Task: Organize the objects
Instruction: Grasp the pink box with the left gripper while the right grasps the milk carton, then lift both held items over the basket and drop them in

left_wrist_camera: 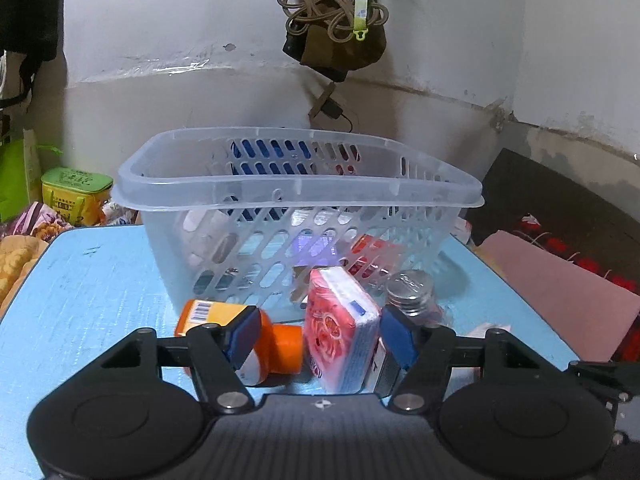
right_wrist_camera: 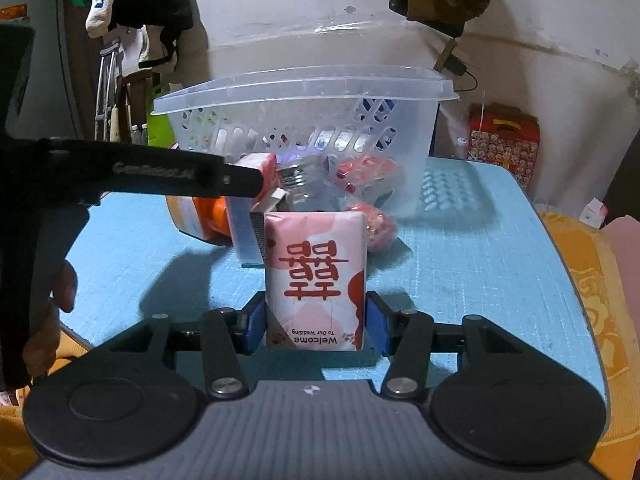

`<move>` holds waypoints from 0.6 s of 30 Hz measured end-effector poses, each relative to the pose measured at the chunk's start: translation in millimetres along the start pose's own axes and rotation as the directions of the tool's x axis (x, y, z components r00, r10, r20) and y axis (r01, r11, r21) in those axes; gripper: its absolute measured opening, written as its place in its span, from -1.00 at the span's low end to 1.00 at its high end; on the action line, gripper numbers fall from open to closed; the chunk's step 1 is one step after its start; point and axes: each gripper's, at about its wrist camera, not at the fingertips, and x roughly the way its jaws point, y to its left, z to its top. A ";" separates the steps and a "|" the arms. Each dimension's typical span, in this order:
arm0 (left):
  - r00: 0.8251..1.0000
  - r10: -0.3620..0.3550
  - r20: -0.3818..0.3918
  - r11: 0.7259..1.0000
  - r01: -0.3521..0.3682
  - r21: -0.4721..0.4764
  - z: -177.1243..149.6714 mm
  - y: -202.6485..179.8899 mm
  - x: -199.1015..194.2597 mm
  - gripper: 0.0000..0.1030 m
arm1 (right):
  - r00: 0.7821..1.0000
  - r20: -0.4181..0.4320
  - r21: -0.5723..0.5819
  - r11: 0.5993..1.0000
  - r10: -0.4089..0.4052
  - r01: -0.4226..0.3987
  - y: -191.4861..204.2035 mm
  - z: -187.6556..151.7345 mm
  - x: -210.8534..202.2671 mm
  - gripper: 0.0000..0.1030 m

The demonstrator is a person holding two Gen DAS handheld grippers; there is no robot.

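Observation:
A clear plastic basket [left_wrist_camera: 280, 192] stands on the blue table and holds several items. My left gripper [left_wrist_camera: 320, 338] is open around a pink floral tissue pack [left_wrist_camera: 340, 328]; an orange-capped bottle [left_wrist_camera: 240, 332] lies beside its left finger. A clear bottle with a silver cap [left_wrist_camera: 410, 290] stands right of the pack. My right gripper [right_wrist_camera: 316, 324] is shut on a pink and white wedding tissue pack [right_wrist_camera: 316, 276], held in front of the basket [right_wrist_camera: 304, 92]. The left gripper's arm [right_wrist_camera: 152, 176] reaches in from the left in the right wrist view.
The blue table [left_wrist_camera: 88, 292] has bedding at both sides. A green tin [left_wrist_camera: 76, 196] sits at the far left. A red patterned box [right_wrist_camera: 504, 140] stands behind the table at right. Cords and a bag [left_wrist_camera: 336, 20] hang on the wall.

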 end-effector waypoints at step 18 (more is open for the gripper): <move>0.999 0.052 -0.016 0.996 -0.053 -0.071 4.0 -5.8 14.3 -0.09 | 1.000 0.009 0.023 0.999 0.022 -0.023 -8.9 4.4 -1.6 0.06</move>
